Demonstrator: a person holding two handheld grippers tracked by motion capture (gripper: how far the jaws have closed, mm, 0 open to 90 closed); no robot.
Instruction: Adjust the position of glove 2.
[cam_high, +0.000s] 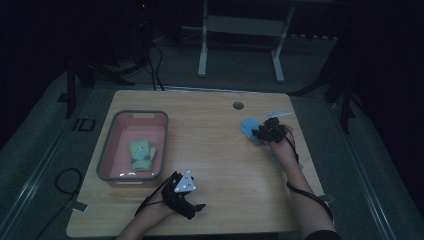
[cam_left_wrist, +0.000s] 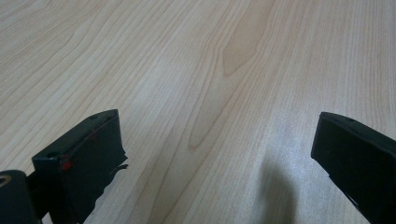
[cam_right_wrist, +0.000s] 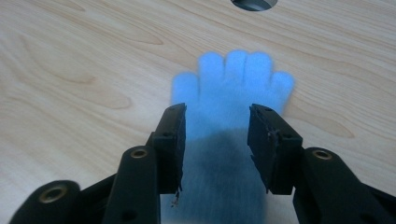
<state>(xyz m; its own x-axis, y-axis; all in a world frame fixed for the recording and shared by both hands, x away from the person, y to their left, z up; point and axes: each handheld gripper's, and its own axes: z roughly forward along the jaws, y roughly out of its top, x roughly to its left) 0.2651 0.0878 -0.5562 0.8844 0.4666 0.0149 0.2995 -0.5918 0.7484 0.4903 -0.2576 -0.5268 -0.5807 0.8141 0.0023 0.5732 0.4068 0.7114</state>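
Left tongs gape wide over bare desk; right tongs stand apart, straddling a blue glove, not clamped.

Both black two-jaw grippers, the left gripper at lower centre topped by a grey three-cornered plate and the right gripper right of centre, trail black cables along bare forearms.

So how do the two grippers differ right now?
The left gripper has its jaws spread wide over bare table; the right gripper has its jaws narrower, either side of the blue glove. The left sits by the pink bin, the right farther across. Both are hand-held.
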